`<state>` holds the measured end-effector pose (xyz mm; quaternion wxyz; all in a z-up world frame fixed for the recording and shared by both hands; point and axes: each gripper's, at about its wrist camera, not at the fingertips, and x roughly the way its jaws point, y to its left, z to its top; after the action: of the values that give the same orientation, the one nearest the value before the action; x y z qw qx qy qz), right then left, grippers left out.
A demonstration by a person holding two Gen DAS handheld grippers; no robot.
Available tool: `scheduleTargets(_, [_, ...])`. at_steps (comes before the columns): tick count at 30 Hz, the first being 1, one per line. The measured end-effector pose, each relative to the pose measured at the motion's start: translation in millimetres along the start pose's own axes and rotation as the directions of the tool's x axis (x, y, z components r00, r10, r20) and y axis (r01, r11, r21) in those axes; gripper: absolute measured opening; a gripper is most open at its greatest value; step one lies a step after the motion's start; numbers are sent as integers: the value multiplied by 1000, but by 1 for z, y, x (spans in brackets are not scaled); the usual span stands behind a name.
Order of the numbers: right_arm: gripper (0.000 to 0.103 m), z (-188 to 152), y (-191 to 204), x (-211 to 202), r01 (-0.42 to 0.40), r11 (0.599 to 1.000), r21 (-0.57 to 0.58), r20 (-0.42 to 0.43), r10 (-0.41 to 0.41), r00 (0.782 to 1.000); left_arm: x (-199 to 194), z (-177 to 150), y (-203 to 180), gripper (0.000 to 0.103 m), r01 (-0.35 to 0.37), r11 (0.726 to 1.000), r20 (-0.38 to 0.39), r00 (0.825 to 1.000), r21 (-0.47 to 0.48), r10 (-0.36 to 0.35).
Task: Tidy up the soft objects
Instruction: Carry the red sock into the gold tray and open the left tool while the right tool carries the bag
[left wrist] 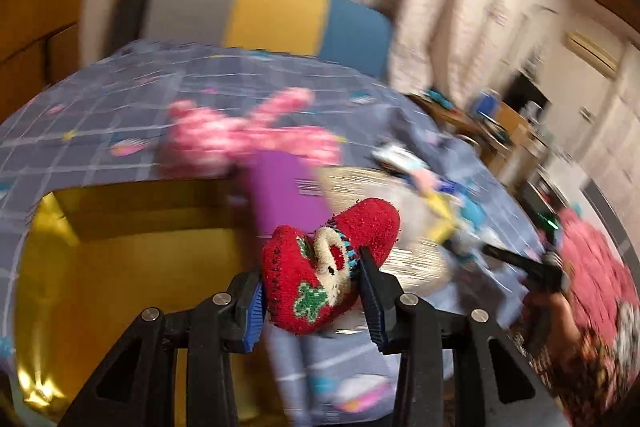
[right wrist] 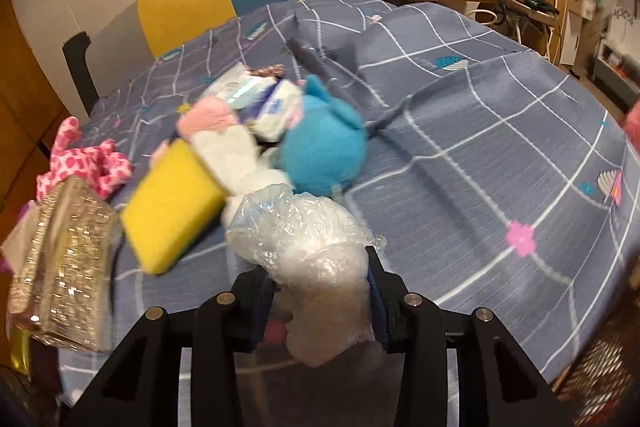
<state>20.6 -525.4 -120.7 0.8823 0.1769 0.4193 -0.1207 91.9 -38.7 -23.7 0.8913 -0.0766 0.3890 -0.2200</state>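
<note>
The left gripper (left wrist: 316,291) has its fingers pinching a red fuzzy sock with a cream snowman face and green patches (left wrist: 328,263), carried in the air above the near edge of the bench draped in a grey-blue grid-patterned cloth (left wrist: 120,95). At about eight o'clock from the sock, an open box with a shiny gold lining (left wrist: 120,251) sits against the bench edge; it looks like the likely drop place, though that is only a judgement. The left view is smeared, so the hand is clearly moving fast.

The right gripper (right wrist: 320,291) has its fingers pressed onto a crumpled clear plastic bag (right wrist: 304,239), low over the cloth. At eleven o'clock from it lies a pile: a yellow sponge block (right wrist: 172,203), a round blue plush toy (right wrist: 324,151) and white tissue packets (right wrist: 260,103). A pink spotted plush (right wrist: 80,163) and a glittery gold pouch (right wrist: 64,267) sit at nine o'clock.

To do this step well, slow the left hand before the box, bring the sock fully over the opening, lower it inside and only then spread the fingers, since fuzzy knit may cling to the pads. Keep the right hand's bag clear of the pile.
</note>
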Motion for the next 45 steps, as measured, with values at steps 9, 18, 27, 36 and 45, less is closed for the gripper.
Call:
scheduleTargets(9, [42, -8, 69, -43, -8, 1000, -2, 107, 9, 994, 34, 9, 133, 41, -254, 956, -103, 965, -144, 241])
scheduleTargets(18, [42, -11, 187, -113, -140, 975, -173, 194, 173, 966, 76, 14, 222, 41, -343, 898, -231, 931, -275, 284])
scheduleTargets(27, [42, -37, 305, -129, -351, 883, -313, 110, 400, 910, 85, 24, 243, 47, -340, 866, -223, 936, -366, 273])
scheduleTargets(36, [42, -79, 370, -86, -444, 823, -355, -74, 449, 891, 59, 28, 239, 56, -239, 862, -155, 970, -447, 188])
scheduleTargets(45, [42, -101, 420, -32, -477, 795, -374, -238, 415, 878, -2, -3, 224, 57, -270, 876, -99, 963, -400, 252])
